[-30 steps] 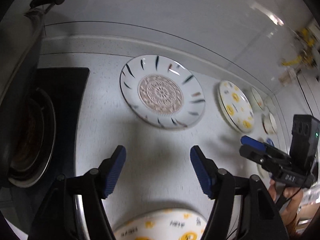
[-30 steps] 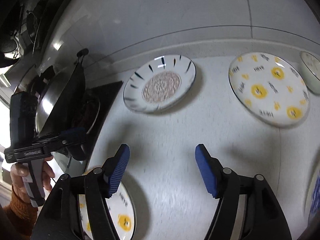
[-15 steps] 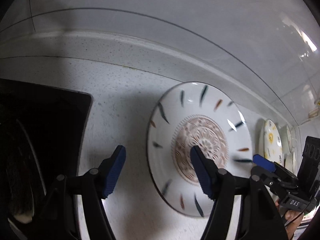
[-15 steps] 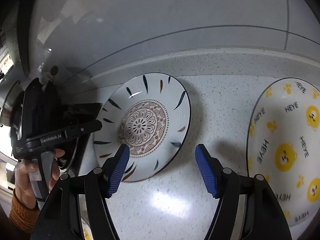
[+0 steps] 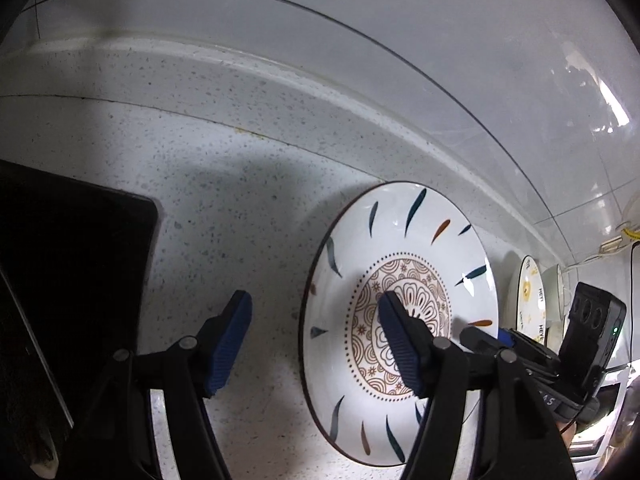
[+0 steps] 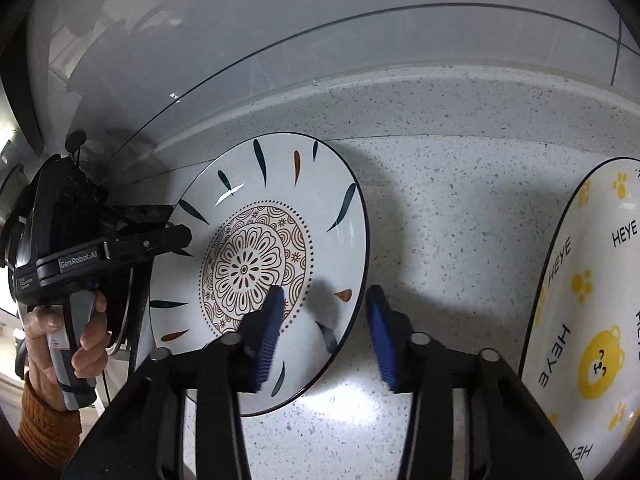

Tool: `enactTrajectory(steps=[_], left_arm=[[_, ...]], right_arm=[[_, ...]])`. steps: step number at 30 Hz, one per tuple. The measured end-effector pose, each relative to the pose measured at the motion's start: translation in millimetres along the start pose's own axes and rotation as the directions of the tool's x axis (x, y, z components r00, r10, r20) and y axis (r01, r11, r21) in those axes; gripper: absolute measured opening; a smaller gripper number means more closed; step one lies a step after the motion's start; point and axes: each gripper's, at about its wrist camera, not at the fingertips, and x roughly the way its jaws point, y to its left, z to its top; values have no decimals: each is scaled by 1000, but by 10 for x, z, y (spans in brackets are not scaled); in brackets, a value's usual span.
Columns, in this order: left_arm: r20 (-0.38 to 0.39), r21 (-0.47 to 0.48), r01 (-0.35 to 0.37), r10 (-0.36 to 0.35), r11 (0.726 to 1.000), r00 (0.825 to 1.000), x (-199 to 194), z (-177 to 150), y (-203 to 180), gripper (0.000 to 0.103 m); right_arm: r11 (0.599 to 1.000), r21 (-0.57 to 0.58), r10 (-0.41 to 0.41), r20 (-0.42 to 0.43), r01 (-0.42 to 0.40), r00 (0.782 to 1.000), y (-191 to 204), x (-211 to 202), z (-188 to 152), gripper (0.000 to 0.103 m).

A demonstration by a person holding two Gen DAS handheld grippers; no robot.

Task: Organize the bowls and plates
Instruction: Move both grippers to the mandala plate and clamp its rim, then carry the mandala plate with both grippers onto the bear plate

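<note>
A white patterned plate (image 5: 400, 264) with a brown floral centre and dark and orange leaf strokes around its rim lies flat on the speckled countertop (image 5: 240, 200), near the raised back edge of the counter. The left gripper (image 5: 314, 340) straddles the plate's left rim with its blue fingers spread wide: the left finger stands over bare counter and the right finger over the floral centre, and neither pad visibly presses the plate. The right gripper (image 6: 326, 332) straddles the plate's near right rim, jaws also wide, with its left finger (image 6: 270, 332) over the inside of the plate and its right finger over the counter just outside the rim; whether it touches the plate cannot be told. In the right wrist view the left gripper (image 6: 176, 238) shows at the plate's far left edge, held in a hand (image 6: 60, 344) with an orange sleeve. A yellow bear plate (image 6: 588, 312) printed with "HEYE" lies to the right, apart from the patterned plate. A black stovetop (image 5: 68, 260) sits at the left.
</note>
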Motion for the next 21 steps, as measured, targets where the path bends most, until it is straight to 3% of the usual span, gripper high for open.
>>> enactTrajectory(steps=[1, 3, 4, 5, 7, 9, 21], left_arm=[[2, 6, -4, 4, 1000, 1000, -2, 10, 2, 63], [9, 28, -28, 27, 999, 1000, 5, 5, -27, 48], [0, 35, -38, 38, 999, 999, 22, 5, -42, 30], [-13, 35, -35, 35, 999, 999, 59, 2, -88, 20], [1, 50, -80, 80, 996, 997, 61, -15, -128, 18], [4, 35, -72, 72, 997, 997, 45, -34, -112, 17], [16, 20, -42, 41, 999, 999, -238, -300, -186, 16]], right_arm=[[1000, -2, -1, -2, 1, 1000, -2, 13, 4, 30], [1000, 0, 10, 2, -10, 1000, -19, 8, 16, 30], [1000, 4, 21, 1, -21, 1000, -52, -11, 16, 29], [1000, 4, 26, 2, -26, 1000, -59, -9, 25, 25], [1000, -3, 15, 6, -15, 1000, -56, 3, 30, 20], [1000, -5, -10, 13, 10, 1000, -36, 22, 45, 13], [999, -20, -38, 32, 39, 999, 69, -175, -68, 13]])
